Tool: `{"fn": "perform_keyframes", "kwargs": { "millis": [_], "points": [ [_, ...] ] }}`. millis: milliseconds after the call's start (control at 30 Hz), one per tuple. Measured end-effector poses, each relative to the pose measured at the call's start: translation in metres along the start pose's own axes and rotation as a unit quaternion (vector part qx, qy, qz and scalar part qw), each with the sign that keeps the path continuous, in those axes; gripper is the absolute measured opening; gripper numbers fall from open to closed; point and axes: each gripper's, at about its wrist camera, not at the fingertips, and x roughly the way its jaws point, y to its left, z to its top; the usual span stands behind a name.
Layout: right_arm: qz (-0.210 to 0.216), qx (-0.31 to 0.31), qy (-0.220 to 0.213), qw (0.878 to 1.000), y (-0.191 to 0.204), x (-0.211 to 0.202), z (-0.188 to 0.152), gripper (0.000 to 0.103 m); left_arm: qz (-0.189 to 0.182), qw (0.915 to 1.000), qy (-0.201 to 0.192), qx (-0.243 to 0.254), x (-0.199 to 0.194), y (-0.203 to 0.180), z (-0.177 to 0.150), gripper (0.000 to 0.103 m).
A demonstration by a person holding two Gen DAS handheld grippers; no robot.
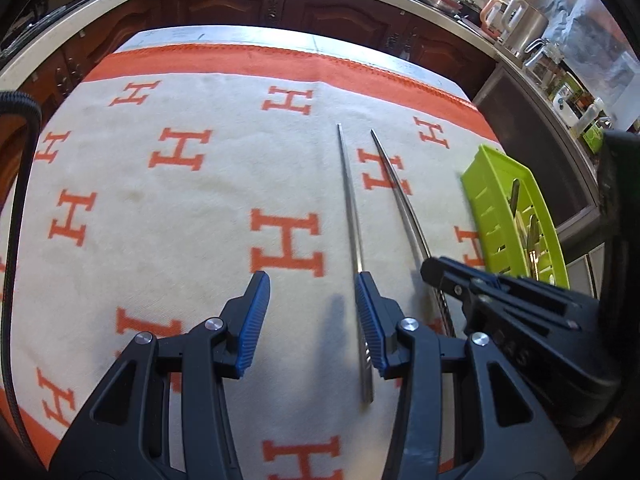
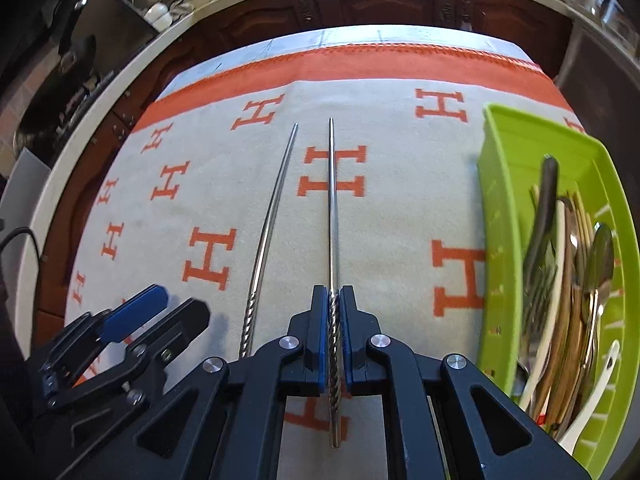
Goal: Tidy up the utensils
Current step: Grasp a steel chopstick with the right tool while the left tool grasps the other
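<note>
Left gripper point(image 1: 312, 316), jaws spread and empty, flanks one chopstick point(image 1: 354, 240) lying on the cloth point(image 1: 160, 208). Right gripper point(image 2: 333, 332) pinches the second chopstick point(image 2: 332, 208) near its end; being slim, it may pivot or slip before reaching the tray point(image 2: 500, 216).

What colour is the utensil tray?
Lime green tray, clearest in the right wrist view.
</note>
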Motion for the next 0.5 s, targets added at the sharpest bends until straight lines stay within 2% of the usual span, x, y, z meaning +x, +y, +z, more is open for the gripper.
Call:
{"fn": "perform_keyframes", "kwargs": {
  "millis": [167,467,500],
  "points": [
    [0.016,0.027,-0.007,0.999,-0.016,-0.015,-0.008,0.006,0.017,0.9996,0.011,0.019,0.022,-0.015,0.007,0.041],
    [0.028,0.033,-0.014,0.999,-0.024,-0.028,-0.017,0.006,0.049,0.9963,-0.005,0.071,0.033,-0.038,0.008,0.041],
    [0.031,0.035,-0.014,0.999,-0.024,-0.029,-0.018,0.006,0.053,0.9960,-0.006,0.071,0.033,-0.038,0.008,0.035]
  ]
}}
